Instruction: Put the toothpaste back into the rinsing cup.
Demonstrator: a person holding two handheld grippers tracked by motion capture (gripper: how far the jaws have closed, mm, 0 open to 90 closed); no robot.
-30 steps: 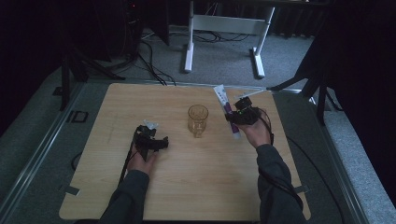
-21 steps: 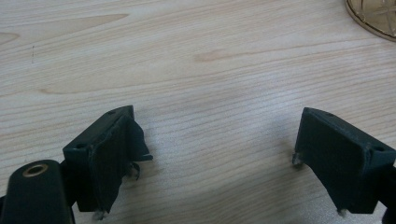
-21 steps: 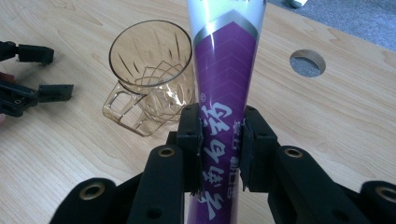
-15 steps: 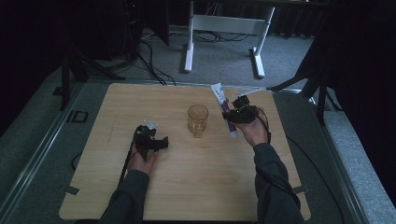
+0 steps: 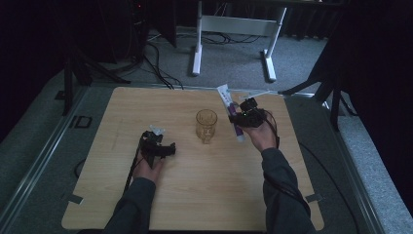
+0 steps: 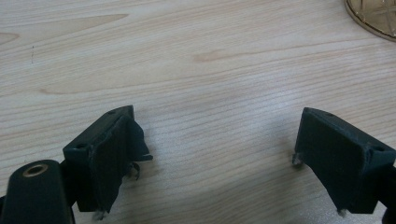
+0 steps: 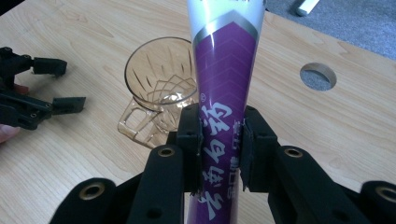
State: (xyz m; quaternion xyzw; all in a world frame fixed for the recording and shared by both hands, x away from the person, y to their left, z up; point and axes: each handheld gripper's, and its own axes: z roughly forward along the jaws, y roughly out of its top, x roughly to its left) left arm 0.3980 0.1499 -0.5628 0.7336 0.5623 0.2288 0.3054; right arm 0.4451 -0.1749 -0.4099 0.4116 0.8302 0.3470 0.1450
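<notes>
**Right gripper clamps a purple tube**

The right gripper [image 7: 219, 140] has its jaws pressed on a purple-and-white tube [image 7: 223, 70] — lifted off the wooden table [image 5: 204, 195], just right of the amber glass mug [image 5: 206, 125]. The left gripper [image 6: 219, 154] rests wide apart and empty on the table, left of the mug.

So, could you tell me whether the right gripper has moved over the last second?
Yes. Holding the toothpaste tube, the right gripper has shifted slightly left, nearer the glass mug, which stays put.
</notes>
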